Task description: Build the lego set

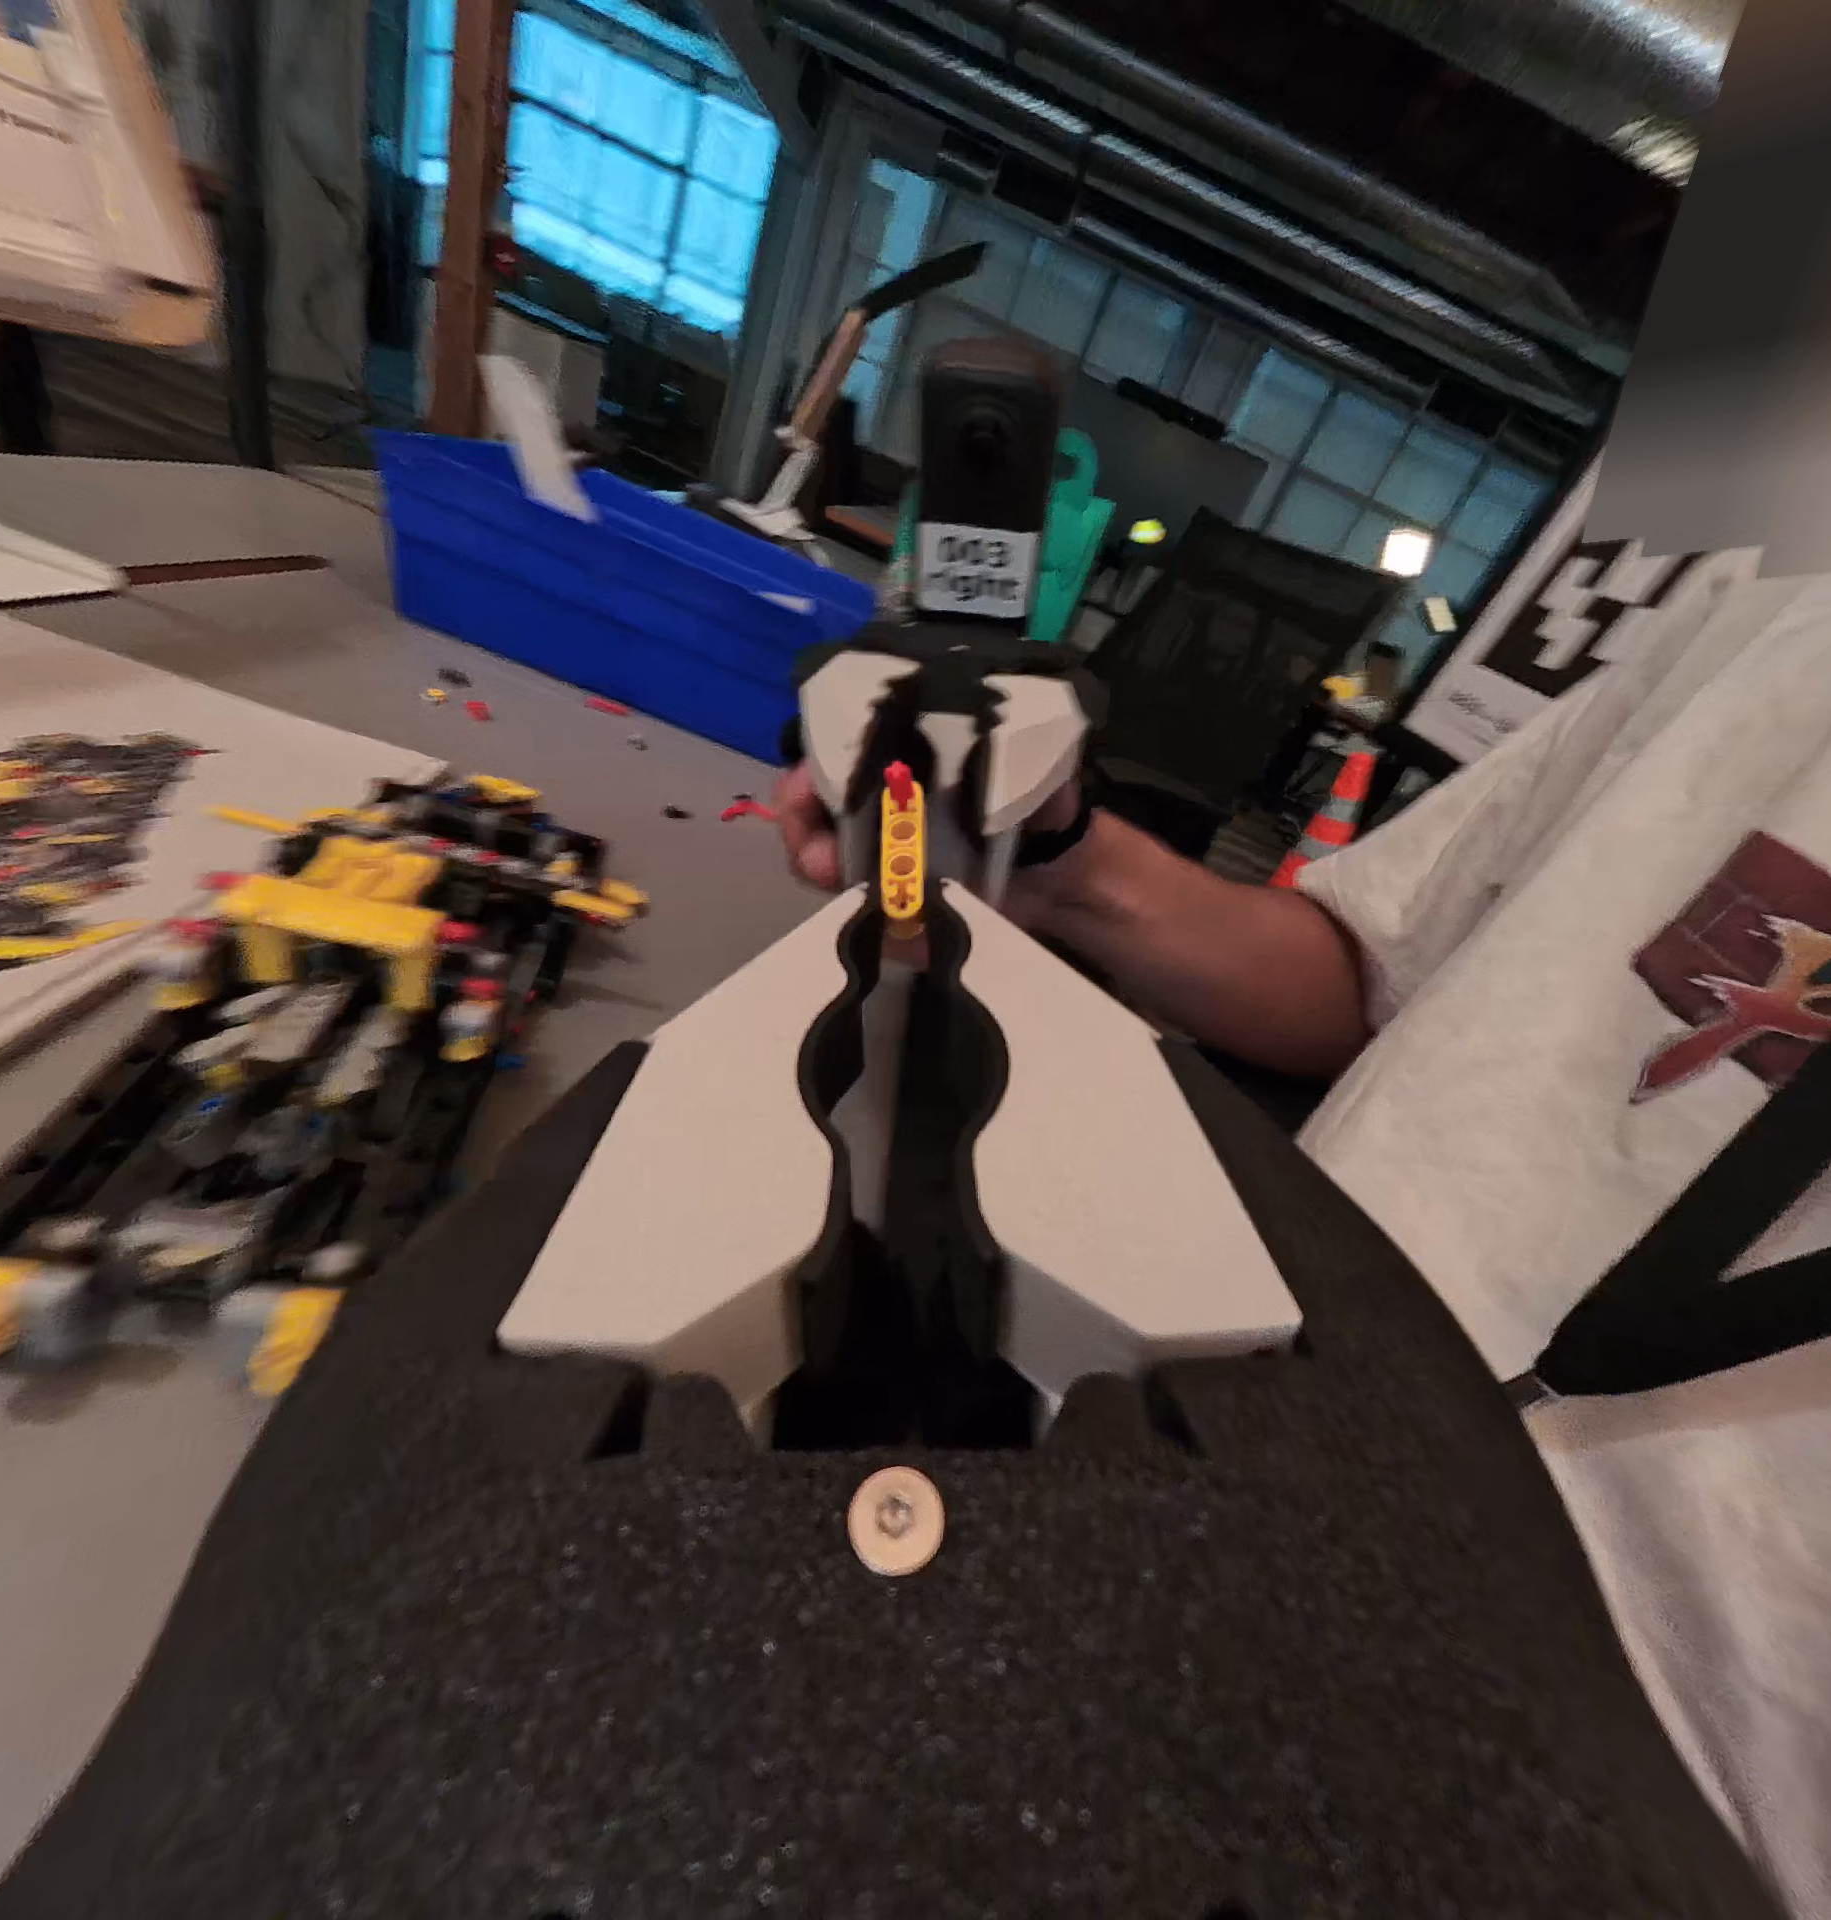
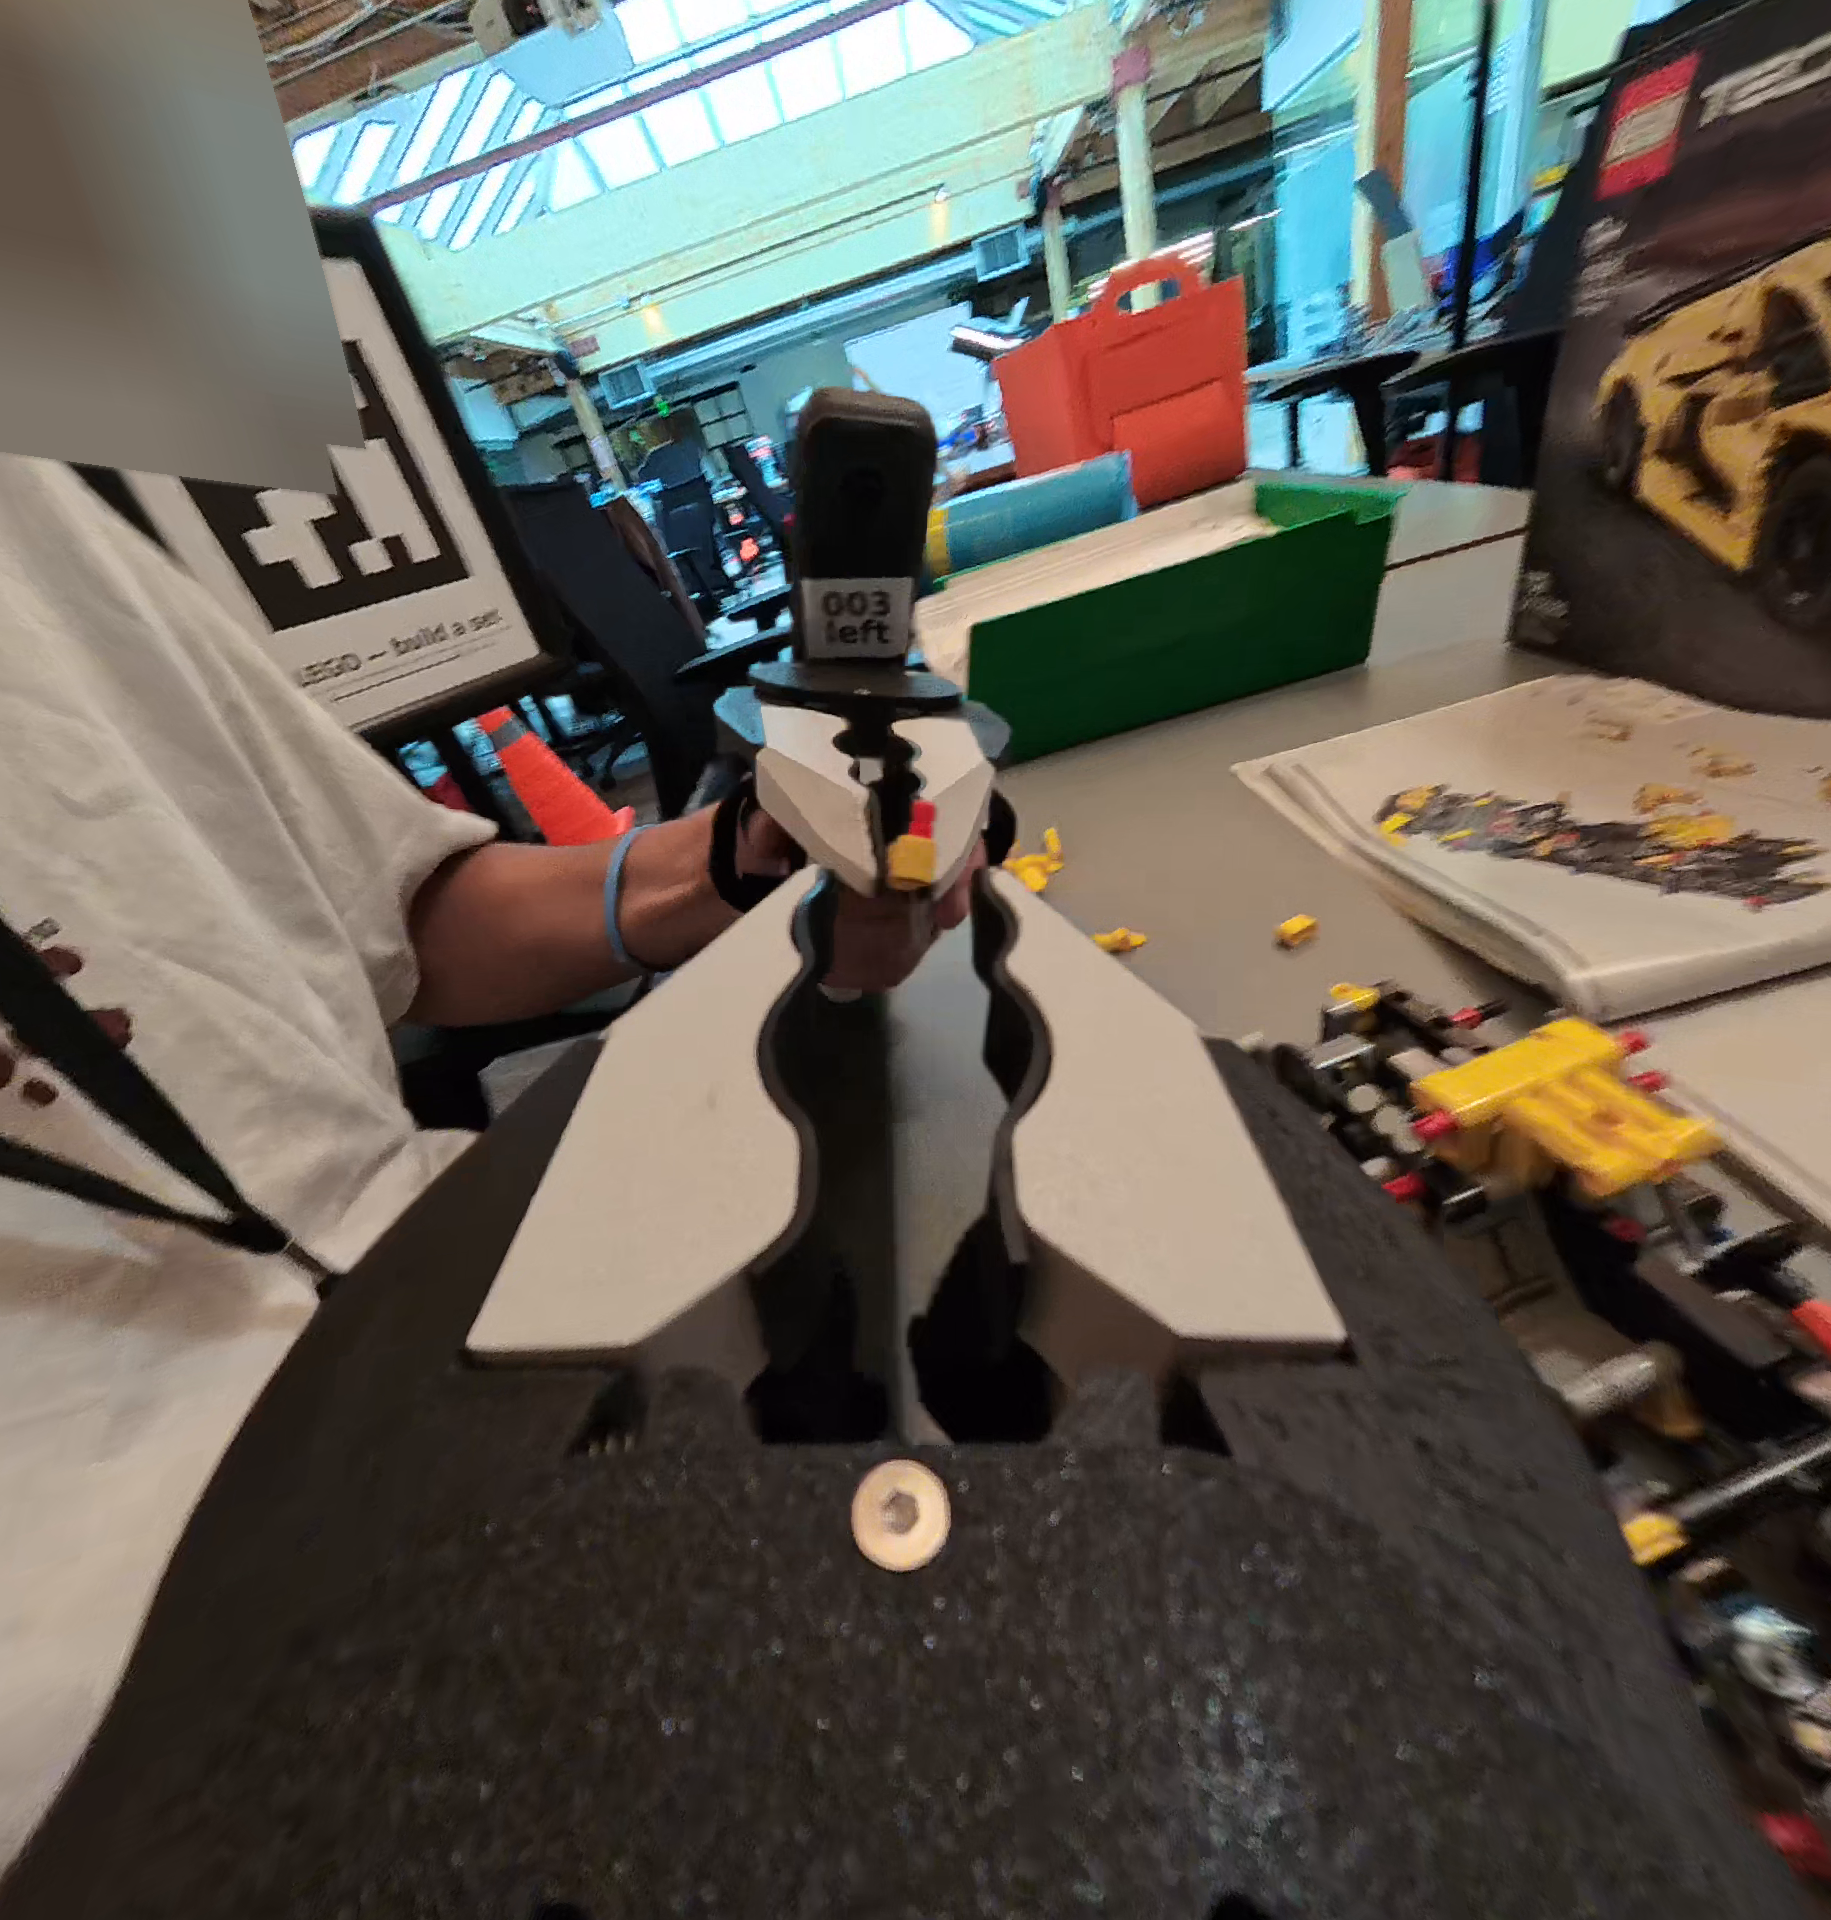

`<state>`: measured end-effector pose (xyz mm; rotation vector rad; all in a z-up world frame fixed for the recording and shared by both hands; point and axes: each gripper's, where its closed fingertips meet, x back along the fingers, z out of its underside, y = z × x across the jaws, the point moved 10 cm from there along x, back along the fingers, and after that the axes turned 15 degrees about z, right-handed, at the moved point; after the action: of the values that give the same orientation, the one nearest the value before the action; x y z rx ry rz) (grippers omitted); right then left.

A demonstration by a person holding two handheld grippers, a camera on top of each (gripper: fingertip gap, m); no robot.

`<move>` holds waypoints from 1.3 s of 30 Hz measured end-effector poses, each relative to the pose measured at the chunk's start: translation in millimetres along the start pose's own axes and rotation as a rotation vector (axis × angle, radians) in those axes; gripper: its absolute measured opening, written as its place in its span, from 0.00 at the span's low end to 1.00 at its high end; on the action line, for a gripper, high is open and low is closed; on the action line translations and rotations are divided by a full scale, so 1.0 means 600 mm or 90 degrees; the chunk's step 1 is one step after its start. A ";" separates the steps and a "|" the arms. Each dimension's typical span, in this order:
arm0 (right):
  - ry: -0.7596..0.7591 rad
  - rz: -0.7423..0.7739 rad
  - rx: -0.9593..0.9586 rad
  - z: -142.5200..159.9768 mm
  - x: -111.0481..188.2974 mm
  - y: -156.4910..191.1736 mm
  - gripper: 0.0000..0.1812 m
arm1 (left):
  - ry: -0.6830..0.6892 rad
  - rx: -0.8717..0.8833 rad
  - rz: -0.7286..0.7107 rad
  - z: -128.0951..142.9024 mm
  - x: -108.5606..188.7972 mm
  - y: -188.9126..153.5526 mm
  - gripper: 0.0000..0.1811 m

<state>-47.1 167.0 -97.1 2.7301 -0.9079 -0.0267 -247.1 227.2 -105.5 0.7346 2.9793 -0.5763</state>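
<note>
Plainly, both grippers, left gripper (image 1: 903, 904) and right gripper (image 2: 895, 883), bear white labels.

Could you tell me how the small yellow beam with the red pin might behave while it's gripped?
The yellow beam looks rigid and light. Only its lower end sits in the left gripper, so it may pivot. The red pin might pop out if pushed.

White-fingered, black-bodied left hand-held gripper (image 1: 898, 914) (one silver screw (image 1: 895, 1520)); person's white printed T-shirt (image 1: 1576, 987).
</note>
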 end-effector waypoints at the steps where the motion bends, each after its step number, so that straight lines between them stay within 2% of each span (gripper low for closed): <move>1: -0.001 0.028 0.004 -0.011 -0.004 -0.009 0.14 | 0.023 -0.001 -0.050 -0.012 0.018 0.014 0.04; 3: 0.029 0.091 0.042 -0.035 -0.017 -0.032 0.15 | 0.072 0.020 -0.183 -0.045 0.070 0.055 0.04; 6: 0.086 0.181 0.114 -0.063 -0.048 -0.076 0.15 | 0.080 0.075 -0.339 -0.099 0.164 0.131 0.04; 8: 0.070 0.233 0.143 -0.070 -0.070 -0.106 0.15 | 0.106 0.082 -0.452 -0.111 0.218 0.182 0.04; 10: 0.002 0.294 0.121 -0.067 -0.082 -0.128 0.15 | 0.081 0.094 -0.491 -0.107 0.246 0.215 0.04; 12: -0.041 0.311 0.072 -0.053 -0.086 -0.133 0.15 | 0.025 0.122 -0.476 -0.091 0.255 0.230 0.04; 13: -0.028 0.310 0.070 -0.046 -0.085 -0.131 0.15 | -0.001 0.151 -0.452 -0.081 0.257 0.233 0.04; 15: -0.014 0.332 0.123 -0.037 -0.078 -0.127 0.12 | -0.037 0.190 -0.415 -0.063 0.261 0.238 0.04; 18: -0.027 0.357 0.197 -0.036 -0.073 -0.125 0.08 | -0.005 0.226 -0.412 -0.036 0.267 0.256 0.04; 22: -0.025 0.336 0.190 -0.037 -0.078 -0.117 0.07 | 0.048 0.195 -0.431 -0.036 0.278 0.272 0.04; 28: 0.012 0.348 0.245 -0.026 -0.089 -0.116 0.05 | -0.005 0.209 -0.407 -0.042 0.290 0.260 0.04; 33: 0.029 0.245 0.142 -0.026 -0.094 -0.105 0.04 | -0.015 0.209 -0.416 -0.046 0.287 0.256 0.04; 39: 0.012 0.252 0.077 -0.033 -0.083 -0.119 0.04 | -0.020 0.231 -0.432 -0.043 0.288 0.254 0.04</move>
<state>-43.3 255.9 -99.4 2.5974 -1.4691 0.1336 -329.8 438.7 -152.6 -0.3270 3.0761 -1.1483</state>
